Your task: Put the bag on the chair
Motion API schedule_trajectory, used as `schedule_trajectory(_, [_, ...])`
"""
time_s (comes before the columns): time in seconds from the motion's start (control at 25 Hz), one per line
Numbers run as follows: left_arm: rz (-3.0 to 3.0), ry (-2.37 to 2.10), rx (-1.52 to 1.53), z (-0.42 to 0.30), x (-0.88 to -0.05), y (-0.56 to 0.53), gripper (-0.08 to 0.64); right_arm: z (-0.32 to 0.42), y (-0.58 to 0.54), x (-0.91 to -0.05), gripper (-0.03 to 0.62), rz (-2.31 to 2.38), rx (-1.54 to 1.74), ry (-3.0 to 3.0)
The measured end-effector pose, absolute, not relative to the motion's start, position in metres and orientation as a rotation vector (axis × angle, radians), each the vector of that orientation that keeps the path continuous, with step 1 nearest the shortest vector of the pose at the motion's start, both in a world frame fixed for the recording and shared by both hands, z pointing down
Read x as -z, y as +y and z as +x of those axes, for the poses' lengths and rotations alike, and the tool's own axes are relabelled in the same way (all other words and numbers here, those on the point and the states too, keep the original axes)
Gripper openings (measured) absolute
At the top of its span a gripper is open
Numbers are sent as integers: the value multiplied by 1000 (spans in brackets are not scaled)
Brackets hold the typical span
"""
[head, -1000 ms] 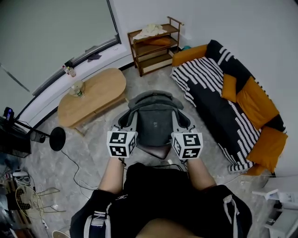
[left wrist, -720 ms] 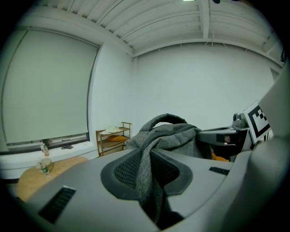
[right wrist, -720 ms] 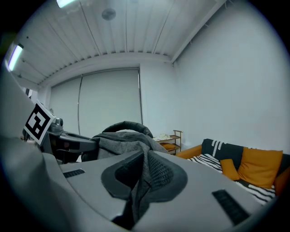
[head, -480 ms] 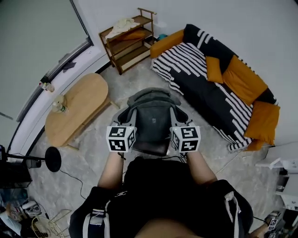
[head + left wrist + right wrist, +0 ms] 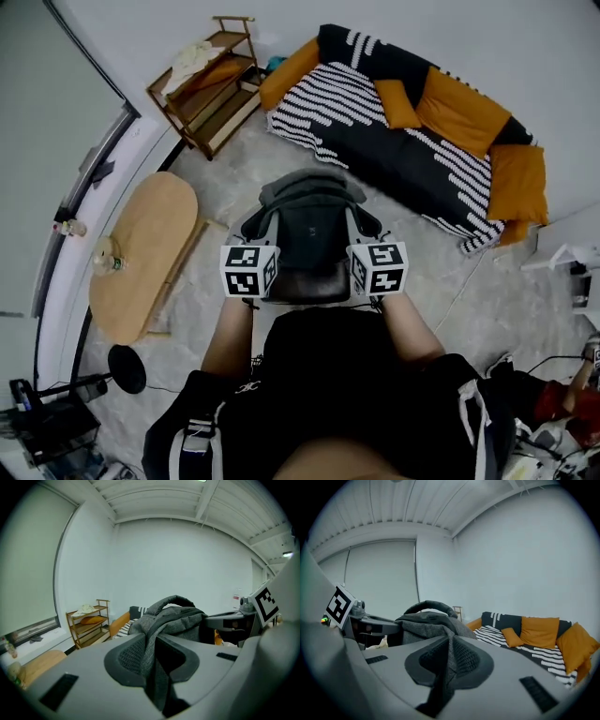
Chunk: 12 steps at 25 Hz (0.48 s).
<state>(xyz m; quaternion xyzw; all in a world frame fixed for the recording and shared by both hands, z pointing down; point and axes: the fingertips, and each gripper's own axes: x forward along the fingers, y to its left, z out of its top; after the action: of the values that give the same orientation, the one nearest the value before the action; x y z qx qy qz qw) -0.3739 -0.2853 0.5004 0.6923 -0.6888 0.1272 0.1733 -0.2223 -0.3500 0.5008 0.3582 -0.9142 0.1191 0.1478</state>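
Your right gripper (image 5: 449, 663) has its jaws closed on a fold of the grey bag (image 5: 423, 622), with the fabric pinched between the pads. The handle (image 5: 427, 605) arches over the bag's bulk. On the bag's left, your left gripper (image 5: 389, 629) reaches in to its side, and the cube (image 5: 339, 604) on that gripper sits tilted. To the right, further back, stands a striped sofa (image 5: 543, 654) with orange cushions (image 5: 539, 631).
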Motion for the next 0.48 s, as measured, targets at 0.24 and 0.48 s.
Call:
schedule_trajectory(0.24, [2024,-1821,-380,-379,-535,-301,78,-221,-350,-532,43,1135,-395,-2521])
schedule_trajectory(0.48, [2047,-1658,-468,-377,-589,-306,78,-216,-348,-585,43,1237,-491,-2400])
